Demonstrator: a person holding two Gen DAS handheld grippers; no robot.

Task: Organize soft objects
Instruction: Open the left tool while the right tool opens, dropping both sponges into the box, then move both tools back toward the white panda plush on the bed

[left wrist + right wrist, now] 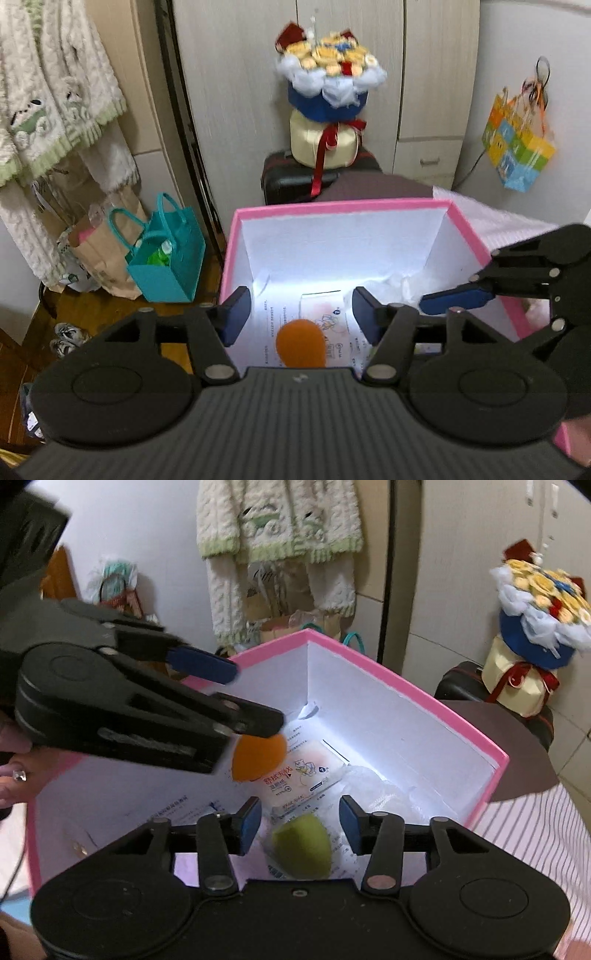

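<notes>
On the left, the left gripper hangs over the pink box with its fingers apart, and the orange sponge egg lies free below them on the white floor of the box, on a pack of wet wipes; no pad touches it. To the right, the right gripper is also inside the rim, fingers apart, and the green sponge egg rests under them on the crinkled clear wrapping, loose as well. I judge both eggs are now released. To finish this step well, I think each hand should lift straight up, keeping the fingers apart so that no pad drags an egg or catches the wrapping. The two grippers are near each other, so rising one after the other seems safer.
</notes>
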